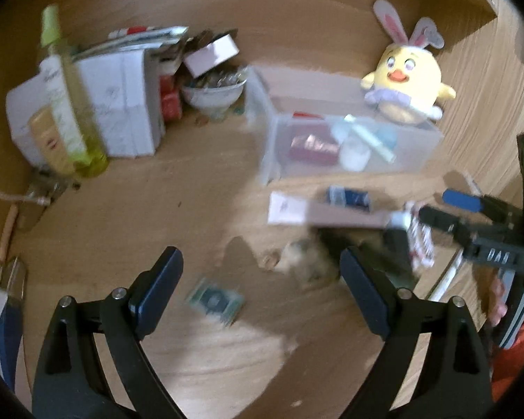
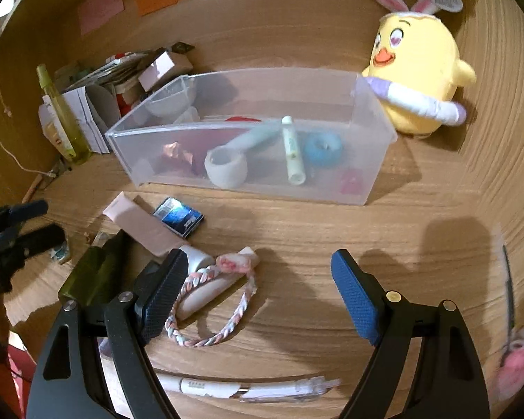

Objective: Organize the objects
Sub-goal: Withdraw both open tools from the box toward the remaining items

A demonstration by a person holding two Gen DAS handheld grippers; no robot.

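Observation:
A clear plastic bin (image 2: 373,111) (image 1: 272,160) sits mid-desk holding a white tube (image 2: 291,150), a blue ring (image 2: 323,148), a white tape roll (image 2: 225,169) and a shiny wrapper. In front of it lie a pink tube (image 2: 139,223), a blue packet (image 2: 179,216), a dark green bottle (image 2: 94,276) and a braided pink-and-white band (image 2: 213,300). My right gripper (image 2: 258,300) hovers open over the band, nothing between its fingers. My left gripper (image 1: 262,293) is open above bare desk, near a small green packet (image 1: 215,300). The left wrist view is blurred.
A yellow chick plush (image 2: 419,73) with bunny ears leans at the bin's far right. Boxes, a green spray bottle (image 1: 70,104) and a bowl (image 1: 213,92) crowd the back left. A white pen (image 2: 227,387) lies near the front edge, a pink charm (image 2: 511,373) at the right.

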